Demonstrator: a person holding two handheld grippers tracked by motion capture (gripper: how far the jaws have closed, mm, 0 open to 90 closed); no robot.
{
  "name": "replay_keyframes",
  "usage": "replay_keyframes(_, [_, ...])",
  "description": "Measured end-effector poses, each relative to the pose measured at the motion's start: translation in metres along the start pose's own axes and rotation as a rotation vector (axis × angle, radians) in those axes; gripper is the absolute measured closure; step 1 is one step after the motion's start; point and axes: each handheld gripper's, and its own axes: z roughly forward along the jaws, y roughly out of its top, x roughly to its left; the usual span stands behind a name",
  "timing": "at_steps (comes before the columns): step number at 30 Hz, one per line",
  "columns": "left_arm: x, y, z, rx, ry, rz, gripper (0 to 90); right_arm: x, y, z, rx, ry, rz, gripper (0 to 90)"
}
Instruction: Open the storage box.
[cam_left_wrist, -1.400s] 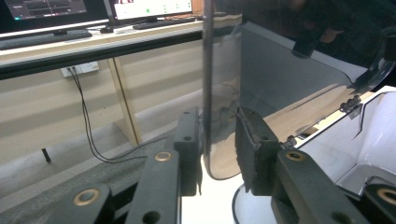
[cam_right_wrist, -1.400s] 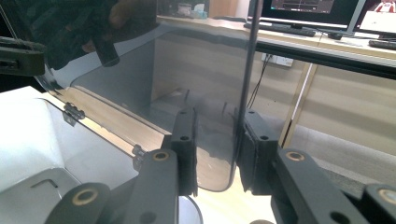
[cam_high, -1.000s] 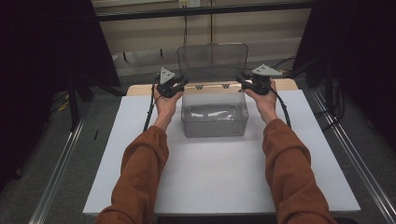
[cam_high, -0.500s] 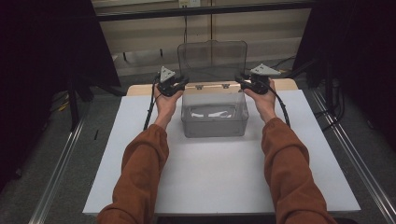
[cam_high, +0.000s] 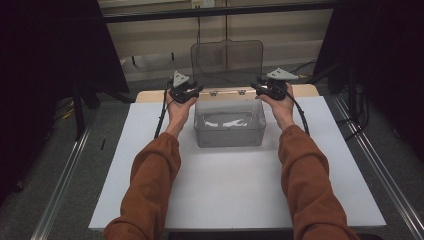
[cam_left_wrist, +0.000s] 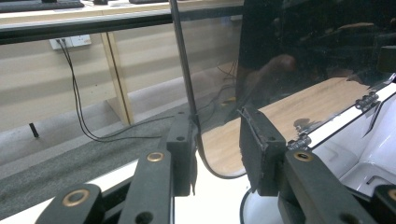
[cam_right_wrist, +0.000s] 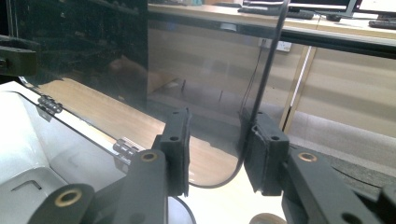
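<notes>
Clear box (cam_high: 229, 131) at the far middle of the white board (cam_high: 225, 200), lid (cam_high: 226, 62) swung up and standing near upright on its back hinges (cam_high: 227, 92). Left gripper (cam_high: 192, 91) at the lid's lower left corner, right gripper (cam_high: 260, 89) at the lower right. Jaws on both have just been opening; lid edge between each pair, with one pad close against it and a clear gap to the other in both gripper views. Counts as released, not clamped.

To finish well: widen both jaws evenly, then check the lid rests by itself before pulling off – looks balanced, cannot tell if the hinges have a stop. Back each gripper straight outward along the lid's plane, away from the box, so no pad drags the edge (cam_left_wrist: 183, 70) and tips the lid shut. Pull both off together.

Room: plenty of bare board at both sides and in front. Behind – wooden table strip (cam_high: 305, 90) close, then a drop-off. Keep cables off the box rim.
</notes>
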Motion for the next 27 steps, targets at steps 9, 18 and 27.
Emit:
replay_keyframes(9, [0.0008, 0.0022, 0.0054, 0.042, -0.004, -0.032, 62.5, -0.0001, 0.0005, 0.0038, 0.014, -0.001, 0.011, 57.4])
replay_keyframes(18, [0.0036, 0.0023, 0.0065, 0.056, -0.02, -0.046, 61.1, -0.0015, -0.0014, 0.0064, 0.021, 0.005, 0.031, 55.3])
replay_keyframes(27, [0.0049, 0.0018, 0.0081, 0.077, -0.025, -0.08, 59.1, -0.003, 0.0007, 0.0093, 0.051, 0.011, 0.036, 53.1])
